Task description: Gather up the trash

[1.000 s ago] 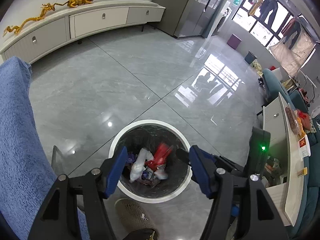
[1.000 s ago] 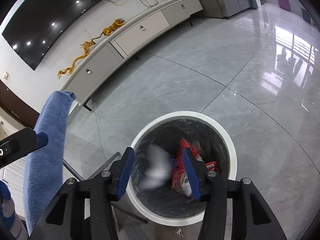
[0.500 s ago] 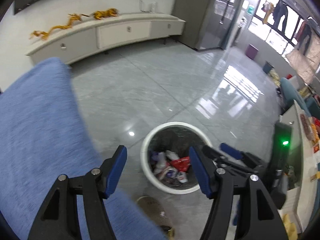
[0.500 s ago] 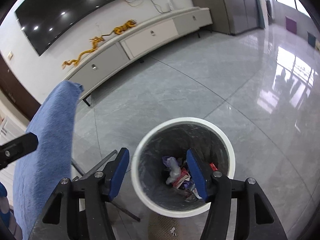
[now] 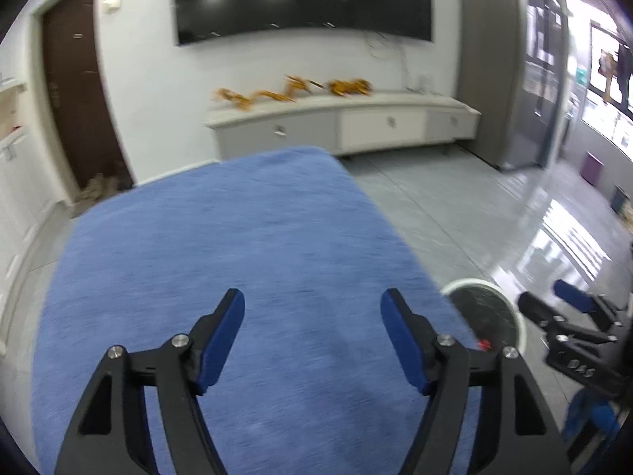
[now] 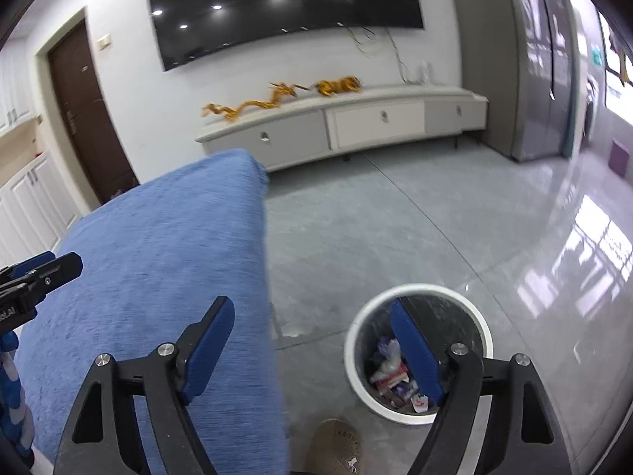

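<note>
A round white-rimmed trash bin (image 6: pixel 419 291) with a dark liner stands on the grey floor and holds mixed wrappers (image 6: pixel 389 372). It also shows in the left wrist view (image 5: pixel 484 285) at the right, partly hidden by the blue surface. My left gripper (image 5: pixel 312 340) is open and empty above the blue cloth-covered surface (image 5: pixel 237 245). My right gripper (image 6: pixel 312 350) is open and empty, above the edge between the blue surface (image 6: pixel 158 245) and the bin. The right gripper also shows in the left wrist view (image 5: pixel 569 312).
A long white TV cabinet (image 6: pixel 356 122) with golden dragon figures (image 6: pixel 277 97) stands against the far wall under a large dark screen (image 6: pixel 277 4). A brown door (image 6: pixel 87 114) is at the left. A slipper (image 6: pixel 336 449) lies on the floor by the bin.
Both grippers have lifted and swung left, away from over the bin toward the blue surface. The trash that was falling now lies in the bin. Both stayed open.
</note>
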The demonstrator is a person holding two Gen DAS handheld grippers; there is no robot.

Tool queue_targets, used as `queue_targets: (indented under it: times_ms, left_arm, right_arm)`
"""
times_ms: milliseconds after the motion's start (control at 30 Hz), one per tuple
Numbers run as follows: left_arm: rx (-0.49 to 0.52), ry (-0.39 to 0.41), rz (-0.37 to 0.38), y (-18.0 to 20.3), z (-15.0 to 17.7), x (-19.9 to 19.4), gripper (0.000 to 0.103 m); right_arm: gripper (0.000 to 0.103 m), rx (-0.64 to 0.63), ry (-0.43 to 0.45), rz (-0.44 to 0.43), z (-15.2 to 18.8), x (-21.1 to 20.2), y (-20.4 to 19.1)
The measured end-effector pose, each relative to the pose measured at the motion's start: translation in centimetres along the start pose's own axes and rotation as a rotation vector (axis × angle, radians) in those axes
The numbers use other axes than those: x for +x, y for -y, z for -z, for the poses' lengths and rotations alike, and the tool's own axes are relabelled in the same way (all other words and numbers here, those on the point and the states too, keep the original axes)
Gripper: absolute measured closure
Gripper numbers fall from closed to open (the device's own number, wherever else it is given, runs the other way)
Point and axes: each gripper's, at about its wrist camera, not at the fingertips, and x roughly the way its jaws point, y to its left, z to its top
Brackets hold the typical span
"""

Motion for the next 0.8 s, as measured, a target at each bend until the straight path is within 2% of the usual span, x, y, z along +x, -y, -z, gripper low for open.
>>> queue_targets:
  times_ms: [67,300,700,800]
  left_arm:
    - [-0.017,0.028,-0.051,-1.7,1.0,-1.3,0.03]
    - [-0.103,0.064,-0.128,-5.7,3.1,-4.0,0.03]
    - [-0.169,0.14,-0.17,-8.8,5.1,-8.0,0.029]
    - [-0.179,0.152,-0.176,-9.1,5.7,-8.8,0.019]
  right_arm:
    - [0.019,-0.031,0.015,-0.004,-0.1,-0.8,-1.6]
    - [0.015,-0.101,0.062,0.005,0.1,-3.1,-5.2]
    - [0.005,-0.18,0.148,0.033,1.2,-6.6,-9.1]
    - [0.003,-0.184,0.158,0.035,1.4,-7.0,-9.5]
